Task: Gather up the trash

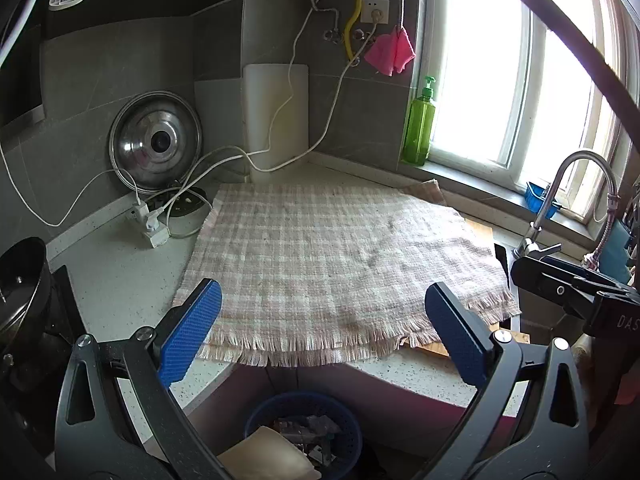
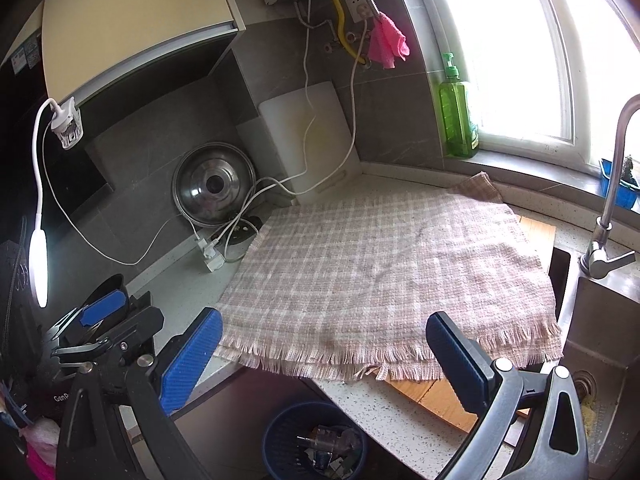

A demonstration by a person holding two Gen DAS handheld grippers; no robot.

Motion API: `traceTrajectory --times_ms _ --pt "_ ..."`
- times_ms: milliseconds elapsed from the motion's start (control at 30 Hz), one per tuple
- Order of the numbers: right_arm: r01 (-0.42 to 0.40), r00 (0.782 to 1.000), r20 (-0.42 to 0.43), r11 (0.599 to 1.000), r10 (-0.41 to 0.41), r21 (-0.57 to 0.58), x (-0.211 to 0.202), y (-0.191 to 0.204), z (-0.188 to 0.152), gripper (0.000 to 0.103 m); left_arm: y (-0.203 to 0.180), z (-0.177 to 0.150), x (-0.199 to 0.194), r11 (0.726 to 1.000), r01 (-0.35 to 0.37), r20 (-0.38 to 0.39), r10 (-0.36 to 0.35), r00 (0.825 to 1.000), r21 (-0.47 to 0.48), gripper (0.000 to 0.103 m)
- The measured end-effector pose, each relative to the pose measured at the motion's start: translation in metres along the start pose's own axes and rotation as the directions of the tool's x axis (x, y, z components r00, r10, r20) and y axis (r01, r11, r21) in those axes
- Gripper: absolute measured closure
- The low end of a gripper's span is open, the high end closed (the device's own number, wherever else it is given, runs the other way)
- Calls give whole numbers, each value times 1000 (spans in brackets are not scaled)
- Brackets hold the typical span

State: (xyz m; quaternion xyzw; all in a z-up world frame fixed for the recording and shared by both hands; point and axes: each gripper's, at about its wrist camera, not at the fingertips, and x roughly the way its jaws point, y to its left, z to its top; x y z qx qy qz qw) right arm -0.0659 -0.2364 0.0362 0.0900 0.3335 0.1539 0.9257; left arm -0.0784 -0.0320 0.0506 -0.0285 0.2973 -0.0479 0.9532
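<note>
Left gripper: I'm seeing a black frame with silver screws and triangular cutouts.
Left pads: they're showing blue, textured faces.
Right gripper: I'm viewing matching black arms, silver screws and blue ribbed pads.

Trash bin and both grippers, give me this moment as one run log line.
left gripper: open, empty | right gripper: open, empty | blue trash bin: on floor below counter edge, holds trash | plaid cloth: no trash visible on it
</note>
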Motion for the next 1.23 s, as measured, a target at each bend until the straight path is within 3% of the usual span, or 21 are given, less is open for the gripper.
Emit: traceTrajectory --times_ms 1233 --pt "16 999 -41 999 -15 33 14 -20 3 0 4 3 10 1000 26 6 -26 1000 -1 0"
